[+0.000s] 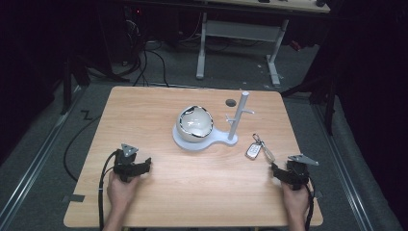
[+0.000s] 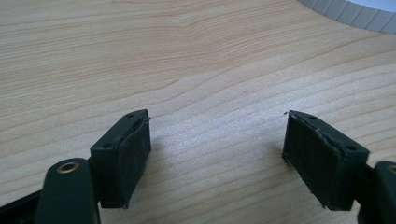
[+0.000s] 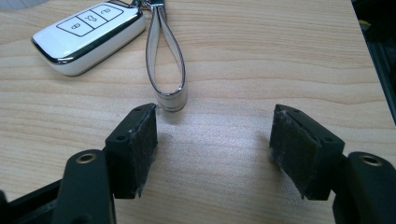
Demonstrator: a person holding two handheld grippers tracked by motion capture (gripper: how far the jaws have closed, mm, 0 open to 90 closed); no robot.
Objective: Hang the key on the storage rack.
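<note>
Tongs left (image 2: 217, 140) — wide open, empty | right (image 3: 214, 135) — same

wooden table (image 1: 202, 192), grey floor (image 1: 43, 159) — cables (image 1: 144, 62)

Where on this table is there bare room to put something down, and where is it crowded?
Free: the wide front strip of the table between the left gripper and right gripper, both open, and the whole left side beyond the white stand's base. Crowded: centre-right, where the bowl, the peg post and the key fob with its strap sit close together.
</note>
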